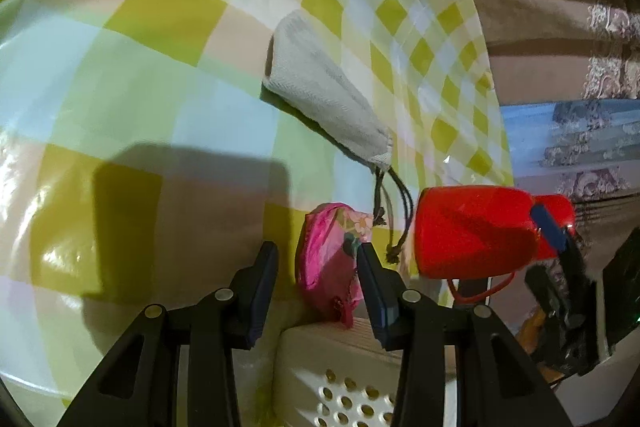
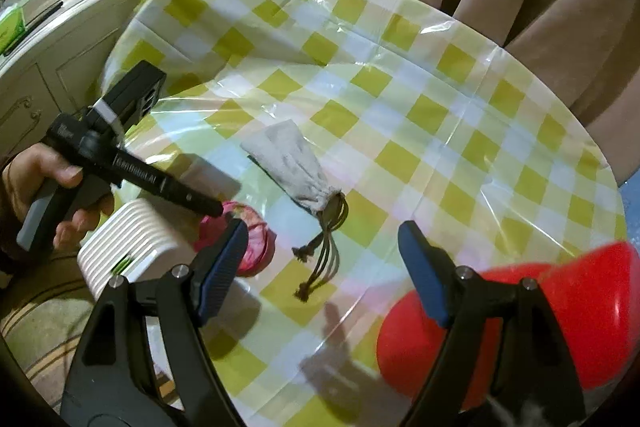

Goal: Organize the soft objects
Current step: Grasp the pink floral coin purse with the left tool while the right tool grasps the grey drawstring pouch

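The pink pouch (image 1: 334,259) lies on the checked cloth (image 1: 160,27), just beside the white basket (image 1: 340,387); the grey bag (image 1: 324,95) lies near, further on the cloth. I think the left claw (image 1: 318,291) should come lower and straddle the pouch before it closes. Its jaws stand half open and hold nothing. The right claw (image 2: 324,267) is wide and empty.

drawstring pouch (image 2: 290,167) on table (image 2: 460,131); crumpled bag (image 2: 256,247) beside basket (image 2: 128,247)

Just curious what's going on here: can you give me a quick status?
Both tools open, empty: left, right. Grey drawstring pouch, pink bundle, red cushion lie on checked tablecloth. White basket beside. Nothing blocking.
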